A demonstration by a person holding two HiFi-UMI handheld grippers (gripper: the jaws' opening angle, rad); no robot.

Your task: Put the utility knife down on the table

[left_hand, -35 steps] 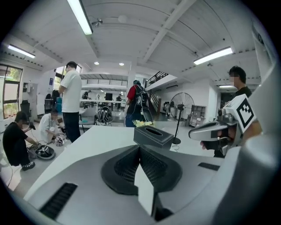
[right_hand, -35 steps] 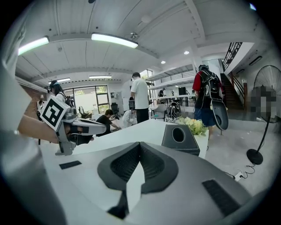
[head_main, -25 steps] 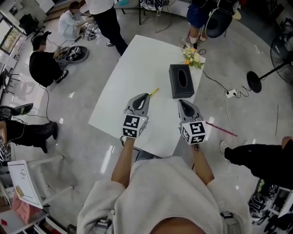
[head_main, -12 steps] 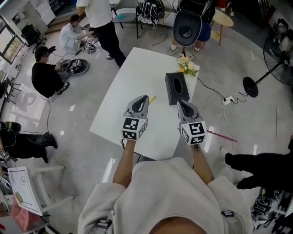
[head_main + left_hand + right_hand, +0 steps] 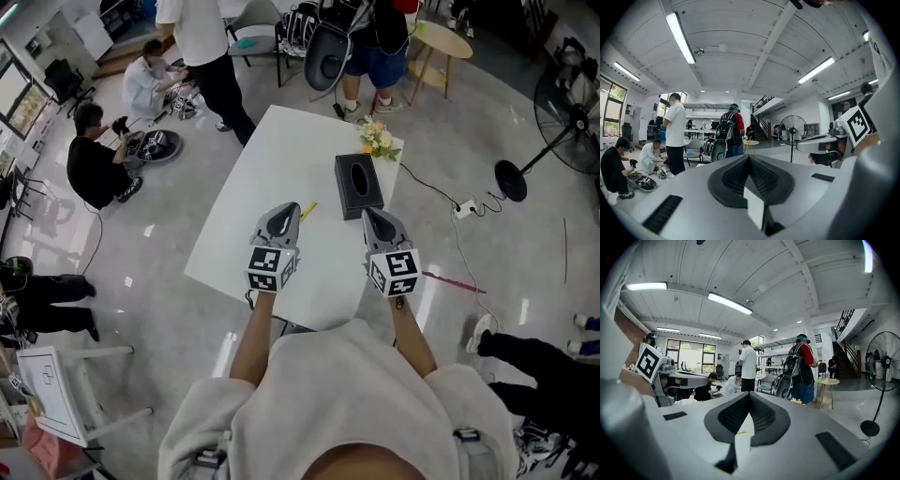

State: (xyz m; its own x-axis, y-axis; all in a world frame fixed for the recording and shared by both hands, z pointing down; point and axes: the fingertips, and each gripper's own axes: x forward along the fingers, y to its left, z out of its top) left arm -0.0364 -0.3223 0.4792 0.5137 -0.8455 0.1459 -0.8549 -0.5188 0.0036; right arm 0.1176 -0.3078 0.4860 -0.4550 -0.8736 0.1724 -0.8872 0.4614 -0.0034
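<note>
The yellow utility knife (image 5: 307, 210) lies flat on the white table (image 5: 272, 150), just right of my left gripper's tip. It also shows as a thin yellow sliver (image 5: 740, 432) low in the right gripper view. My left gripper (image 5: 292, 208) hovers over the table's near half, shut, with nothing between its jaws (image 5: 749, 157). My right gripper (image 5: 368, 214) is level with it to the right, near the black tissue box, and is shut and empty too (image 5: 750, 395). Neither gripper touches the knife.
A black tissue box (image 5: 358, 185) sits on the table's right side, with a small bunch of flowers (image 5: 380, 141) behind it at the far corner. Several people stand or sit on the floor beyond the table. A fan stand (image 5: 511, 178) and a cable (image 5: 464, 208) lie to the right.
Both grippers have lifted a little above the table, still shut. The knife lies where it lay. People behind the table have shifted.
</note>
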